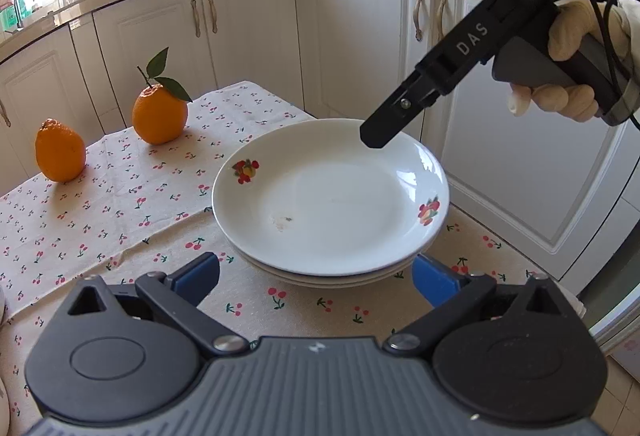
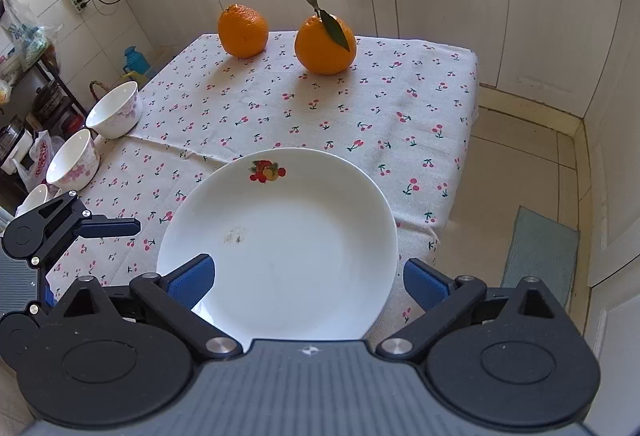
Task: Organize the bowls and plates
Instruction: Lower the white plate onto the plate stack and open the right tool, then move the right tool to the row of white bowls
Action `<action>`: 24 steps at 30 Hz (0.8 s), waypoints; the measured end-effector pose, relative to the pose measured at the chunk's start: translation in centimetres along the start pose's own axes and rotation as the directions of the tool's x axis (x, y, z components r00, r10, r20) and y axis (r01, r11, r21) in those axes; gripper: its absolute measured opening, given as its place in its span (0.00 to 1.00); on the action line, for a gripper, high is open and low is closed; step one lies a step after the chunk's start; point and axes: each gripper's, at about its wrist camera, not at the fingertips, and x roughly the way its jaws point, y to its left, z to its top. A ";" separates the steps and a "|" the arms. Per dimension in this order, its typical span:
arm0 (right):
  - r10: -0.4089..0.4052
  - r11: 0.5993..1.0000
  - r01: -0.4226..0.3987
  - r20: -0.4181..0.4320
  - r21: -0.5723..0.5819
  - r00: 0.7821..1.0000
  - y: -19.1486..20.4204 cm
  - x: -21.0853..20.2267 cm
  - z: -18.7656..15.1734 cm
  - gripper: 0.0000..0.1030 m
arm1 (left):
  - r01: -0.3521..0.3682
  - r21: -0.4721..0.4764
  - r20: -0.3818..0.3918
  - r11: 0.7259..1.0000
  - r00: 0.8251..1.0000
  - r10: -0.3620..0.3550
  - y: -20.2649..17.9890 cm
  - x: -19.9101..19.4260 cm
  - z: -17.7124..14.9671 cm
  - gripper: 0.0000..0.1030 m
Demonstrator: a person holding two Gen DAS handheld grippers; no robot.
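Observation:
A stack of white plates [image 1: 332,199] with fruit prints sits on the cherry-print tablecloth [image 1: 120,203]. The stack also shows in the right wrist view [image 2: 288,248]. My left gripper [image 1: 316,276] is open, its blue pads just short of the stack's near edge. My right gripper [image 2: 308,280] is open above the stack's near rim, empty. It shows in the left wrist view [image 1: 376,139] hovering over the far rim. Three white bowls with pink flowers [image 2: 114,109] [image 2: 74,159] [image 2: 34,197] stand at the table's left edge.
Two oranges [image 2: 243,30] [image 2: 325,44] sit at the far side of the table. White kitchen cabinets [image 1: 248,31] surround the table. The left gripper shows at the left of the right wrist view [image 2: 108,227]. The table's right edge drops to a tiled floor [image 2: 520,171].

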 end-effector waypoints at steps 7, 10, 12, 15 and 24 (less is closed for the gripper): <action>-0.089 0.996 0.089 0.035 0.002 0.995 3.6 -0.8 -1.1 1.00 | -0.037 -0.010 -0.012 0.999 0.999 0.037 0.8 -0.5 -0.4 0.99; -0.155 0.988 0.156 0.037 -0.007 0.987 5.6 -0.8 -1.4 1.00 | -0.048 -0.030 -0.015 0.998 0.999 0.047 1.5 -0.8 -0.7 0.99; -0.184 0.983 0.185 0.041 -0.011 0.982 6.8 -0.8 -1.7 1.00 | -0.054 -0.033 -0.011 0.998 0.998 0.054 1.9 -1.2 -1.0 0.99; -0.194 0.981 0.195 0.067 -0.014 0.979 8.6 -0.8 -2.1 1.00 | -0.055 -0.042 0.011 0.998 0.998 0.055 2.6 -2.5 -1.5 0.99; -0.244 0.967 0.254 0.186 -0.033 0.952 14.7 -0.5 -2.7 1.00 | -0.107 -0.099 0.066 0.989 0.991 0.114 6.0 -7.7 -4.0 0.99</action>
